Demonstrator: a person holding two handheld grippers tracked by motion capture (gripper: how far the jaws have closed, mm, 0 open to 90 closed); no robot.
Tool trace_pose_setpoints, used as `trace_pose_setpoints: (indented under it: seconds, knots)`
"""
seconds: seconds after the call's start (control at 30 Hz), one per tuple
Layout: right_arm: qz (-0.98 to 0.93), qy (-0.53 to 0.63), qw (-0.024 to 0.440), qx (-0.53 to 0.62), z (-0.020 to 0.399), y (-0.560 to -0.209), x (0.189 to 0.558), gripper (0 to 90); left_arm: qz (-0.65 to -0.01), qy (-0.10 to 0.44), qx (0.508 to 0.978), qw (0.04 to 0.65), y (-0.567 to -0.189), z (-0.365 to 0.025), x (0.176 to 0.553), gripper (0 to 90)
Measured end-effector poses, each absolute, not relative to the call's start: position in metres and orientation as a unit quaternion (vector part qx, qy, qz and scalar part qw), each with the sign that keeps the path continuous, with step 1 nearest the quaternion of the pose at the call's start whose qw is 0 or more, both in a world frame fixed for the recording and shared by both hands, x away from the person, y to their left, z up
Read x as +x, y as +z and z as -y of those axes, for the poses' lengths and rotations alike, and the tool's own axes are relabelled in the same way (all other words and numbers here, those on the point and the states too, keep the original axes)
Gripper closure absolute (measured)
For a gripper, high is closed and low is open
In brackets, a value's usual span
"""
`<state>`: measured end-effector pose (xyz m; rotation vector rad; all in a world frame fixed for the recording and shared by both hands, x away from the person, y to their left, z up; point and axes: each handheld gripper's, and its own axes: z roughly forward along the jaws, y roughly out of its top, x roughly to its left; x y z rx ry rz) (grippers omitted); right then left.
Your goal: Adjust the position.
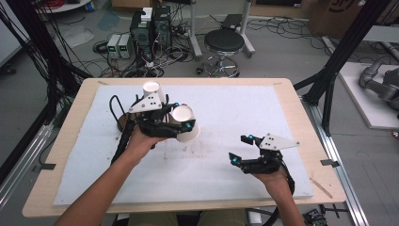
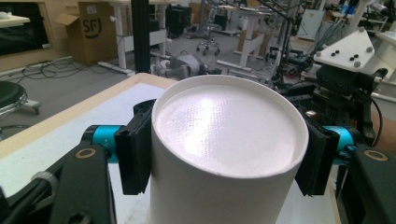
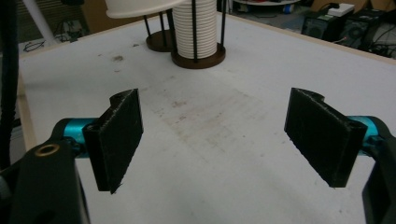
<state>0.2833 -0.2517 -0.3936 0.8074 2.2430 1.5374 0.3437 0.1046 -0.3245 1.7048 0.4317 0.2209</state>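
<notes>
Judging from the pictures, a paper cup (image 1: 185, 123) has been taken from the stack of cups (image 3: 194, 25) in its wire holder and is clamped upside down in the left gripper (image 2: 219, 154), just above the white mat (image 1: 235, 117). Setting it down is left to be done. The right gripper (image 3: 219, 140) is held near the mat's right side, jaws spread wide with nothing between them.
</notes>
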Motion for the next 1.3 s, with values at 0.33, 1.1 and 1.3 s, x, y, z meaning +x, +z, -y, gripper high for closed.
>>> trace_pose_setpoints:
  seconds: [0.33,1.1,1.3]
  knots:
    - [-0.785,0.564,0.103,0.235,0.225,-0.391,0.289,19.8,-0.163,0.070,0.763,0.621,-0.336,-0.093,0.333,33.6]
    - [-0.805,0.560,0.070,0.184,0.181,-0.392,0.302,19.8,-0.136,0.038,0.780,0.610,-0.351,-0.071,0.325,33.8]
    - [-0.809,0.558,0.072,0.170,0.170,-0.389,0.305,19.8,-0.135,0.031,0.773,0.619,-0.350,-0.068,0.322,33.9]
